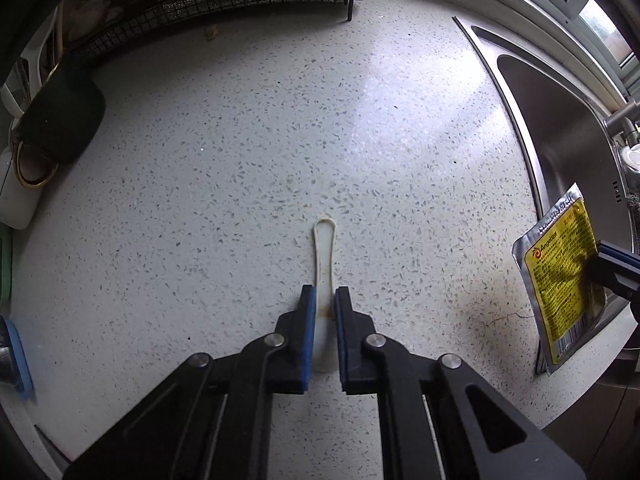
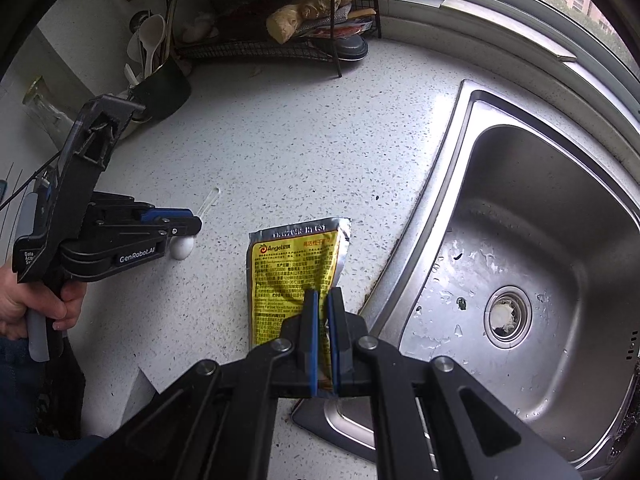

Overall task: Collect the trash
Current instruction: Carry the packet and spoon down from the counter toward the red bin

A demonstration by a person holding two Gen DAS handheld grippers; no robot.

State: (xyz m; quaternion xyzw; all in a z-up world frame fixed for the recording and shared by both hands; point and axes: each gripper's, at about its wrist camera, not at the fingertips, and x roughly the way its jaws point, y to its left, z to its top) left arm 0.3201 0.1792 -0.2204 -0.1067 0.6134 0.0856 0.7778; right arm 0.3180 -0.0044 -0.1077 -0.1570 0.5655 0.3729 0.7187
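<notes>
Two claws are each gripping a piece of trash. The left claw (image 1: pixel 325 292) is clamping its blue pads on a white plastic spoon (image 1: pixel 323 264), squeezing the stem close to the bowl. The spoon is lying flat on the speckled surface (image 1: pixel 240 160), its long axis running from six toward twelve o'clock in the left wrist view, in line with the claw's fingers, the looped handle end pointing away at twelve and the bowl sitting back between the fingers.

The right claw (image 2: pixel 322 294) is pinching the lower part of a yellow and silver yeast packet (image 2: pixel 296 268), which is standing up from the surface just beside the rim of the steel sink (image 2: pixel 460 128). From the left claw, the packet is sitting out at about three o'clock, well apart from the spoon.

Since both pieces seem to be in hand, the coming move is probably a lift. The left claw is pointing steeply downward, so raising it straight up should be bringing the spoon off cleanly. Beyond, at twelve o'clock, a wire rack (image 2: pixel 280 40) is standing against the wall.
</notes>
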